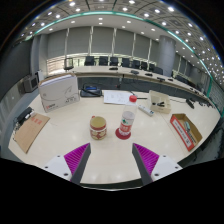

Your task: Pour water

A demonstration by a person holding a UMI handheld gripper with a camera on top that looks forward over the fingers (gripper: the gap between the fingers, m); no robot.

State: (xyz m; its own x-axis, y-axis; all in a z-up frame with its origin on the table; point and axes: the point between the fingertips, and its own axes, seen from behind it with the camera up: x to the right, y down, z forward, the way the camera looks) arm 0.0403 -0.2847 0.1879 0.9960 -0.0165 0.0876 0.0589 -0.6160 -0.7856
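A white bottle with a red cap and red base (126,122) stands upright on the pale table (110,150), beyond my fingers and slightly right of centre. Just left of it stands a short jar with a light lid and a brownish label (98,127). My gripper (111,160) hovers over the table's near part, well short of both. Its fingers are spread wide, the magenta pads (76,155) facing each other with only bare table between them.
A white box (58,92) sits at the far left, a brown paper bag (30,131) at the near left. A red-and-tan packet (185,131) lies at the right, with papers and small items (118,97) further back. Office chairs line the far wall.
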